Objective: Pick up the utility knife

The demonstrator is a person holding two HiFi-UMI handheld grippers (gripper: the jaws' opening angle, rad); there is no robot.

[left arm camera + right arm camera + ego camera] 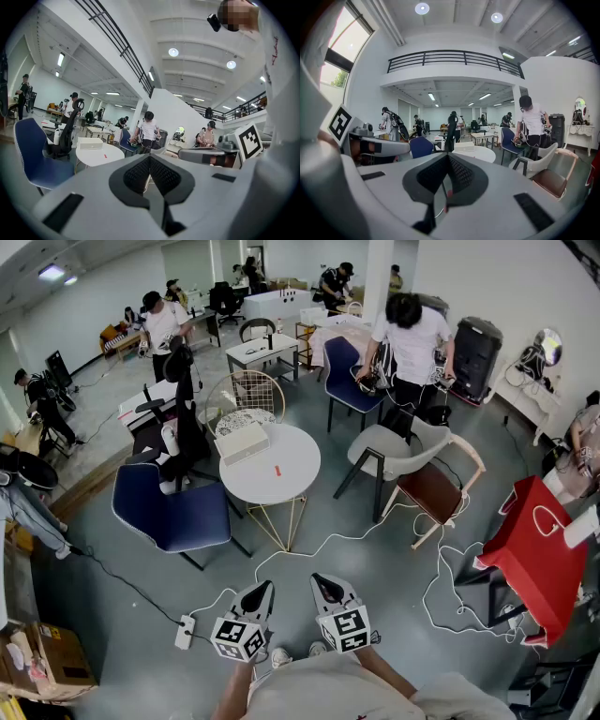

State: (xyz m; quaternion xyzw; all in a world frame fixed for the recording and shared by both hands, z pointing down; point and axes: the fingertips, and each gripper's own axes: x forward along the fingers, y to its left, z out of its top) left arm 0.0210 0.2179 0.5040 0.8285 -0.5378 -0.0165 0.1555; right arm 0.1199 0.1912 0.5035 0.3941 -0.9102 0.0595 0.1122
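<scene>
The utility knife (277,470) is a small red-orange item lying on the round white table (291,486) across the room. In the left gripper view the utility knife (105,156) is a tiny red mark on the table (96,158). Both grippers are held low in front of the person, far short of the table, pointing toward it. My left gripper (263,588) and right gripper (321,579) are side by side. My left gripper (150,159) has its jaws together with nothing in them. My right gripper (448,158) is likewise shut and empty.
A white box (242,442) lies on the table's far left side. A blue chair (173,514) stands left of the table, a grey chair (394,451) and a brown-seated one (436,488) right. White cables (375,538) and a power strip (185,632) lie on the floor. People work beyond.
</scene>
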